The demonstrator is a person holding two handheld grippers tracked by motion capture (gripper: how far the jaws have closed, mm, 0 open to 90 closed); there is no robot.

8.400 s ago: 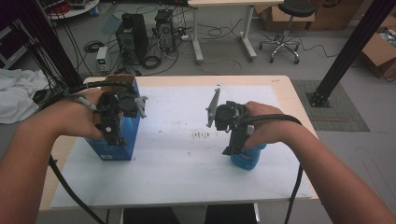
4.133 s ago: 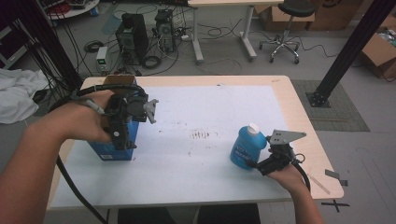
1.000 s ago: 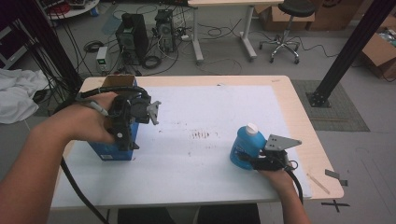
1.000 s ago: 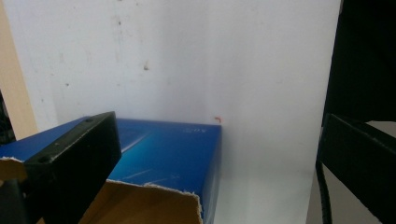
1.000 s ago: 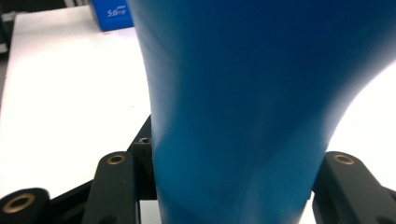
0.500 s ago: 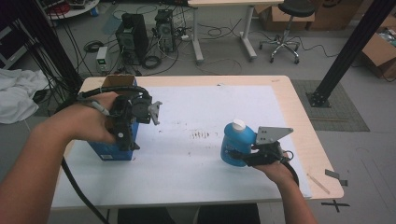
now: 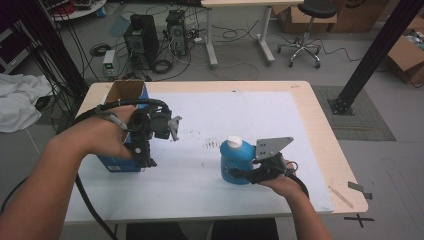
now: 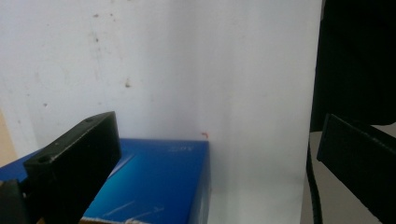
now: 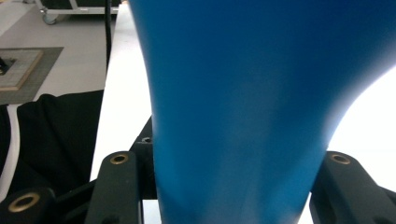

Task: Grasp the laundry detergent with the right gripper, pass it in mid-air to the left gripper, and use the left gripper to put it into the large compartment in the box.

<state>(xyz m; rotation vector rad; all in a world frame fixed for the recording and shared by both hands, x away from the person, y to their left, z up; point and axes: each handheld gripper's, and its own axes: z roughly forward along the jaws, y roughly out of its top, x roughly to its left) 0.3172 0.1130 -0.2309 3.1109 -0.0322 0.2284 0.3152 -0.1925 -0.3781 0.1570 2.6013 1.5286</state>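
A blue bottle (image 7: 233, 159) with a white cap stands upright, right of the table's middle, held just above the white mat. My right gripper (image 7: 243, 174) comes at it from the right and is shut on its lower body. In the right gripper view the blue bottle (image 9: 233, 93) sits squeezed between both jaws of the right gripper (image 9: 233, 191). A blue open-topped box (image 7: 120, 95) stands at the left. My left gripper (image 7: 145, 156) points down by its near right corner, open. In the left gripper view the left gripper (image 8: 219, 144) has wide jaws over the box corner (image 8: 159, 182), holding nothing.
A white mat (image 7: 210, 115) covers most of the wooden table (image 7: 325, 145). Behind the far edge are computer towers (image 7: 142, 37), cables and an office chair (image 7: 305, 30). A black post (image 7: 375, 55) rises at the right. A white cloth (image 7: 17, 100) lies far left.
The right gripper has carried the blue bottle leftward and a little upward, off the right part of the mat. The left gripper has stayed by the box.
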